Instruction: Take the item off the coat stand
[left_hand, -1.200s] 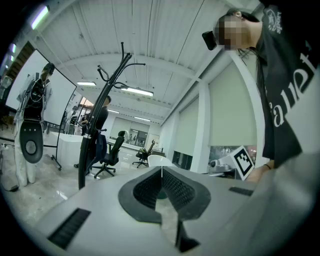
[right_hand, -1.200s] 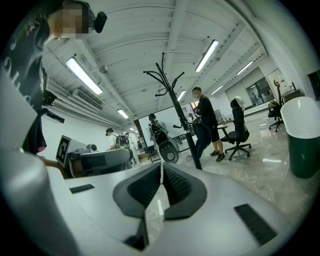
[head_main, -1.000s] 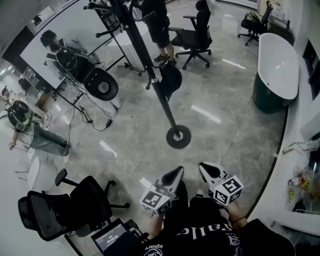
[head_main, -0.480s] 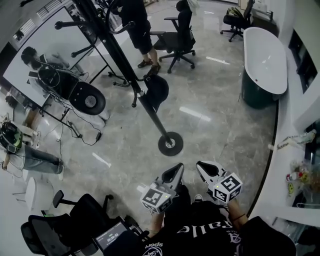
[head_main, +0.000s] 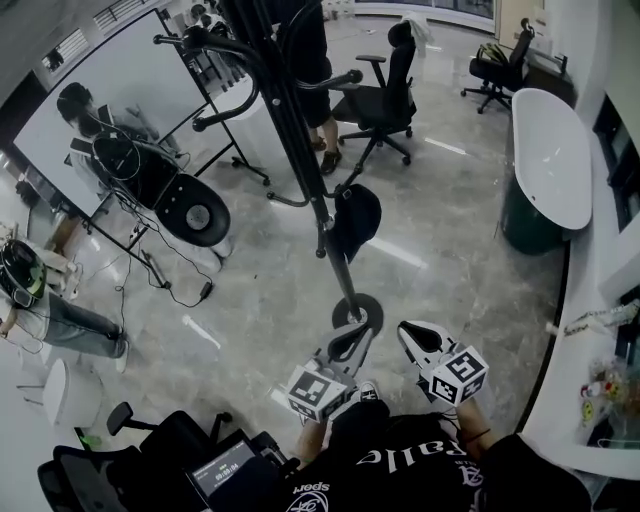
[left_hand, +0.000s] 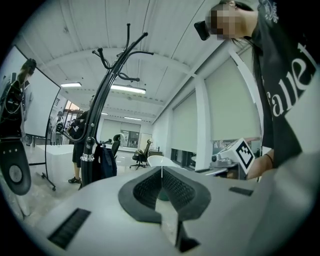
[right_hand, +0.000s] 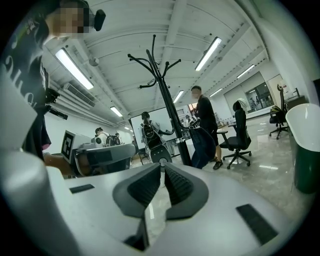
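A tall black coat stand (head_main: 300, 140) rises from a round base (head_main: 357, 312) on the marble floor. A dark bag (head_main: 356, 220) hangs from a low hook on its pole. My left gripper (head_main: 349, 345) is shut and empty, its tips just short of the base in the head view. My right gripper (head_main: 411, 339) is beside it, also shut and empty. In the left gripper view the coat stand (left_hand: 97, 115) and the bag (left_hand: 105, 162) are well ahead on the left. In the right gripper view the coat stand (right_hand: 167, 105) and the bag (right_hand: 202, 145) are ahead.
A person (head_main: 310, 60) stands behind the stand next to a black office chair (head_main: 385, 95). A white tub (head_main: 555, 140) lies at the right by a curved counter (head_main: 590, 380). A whiteboard (head_main: 100, 90) and a round black stand (head_main: 195, 210) are at the left, another chair (head_main: 150, 450) at the lower left.
The coat stand and its base have come closer, and the base now lies just beyond the left gripper's tips. Both grippers stay shut in the same place in the view.
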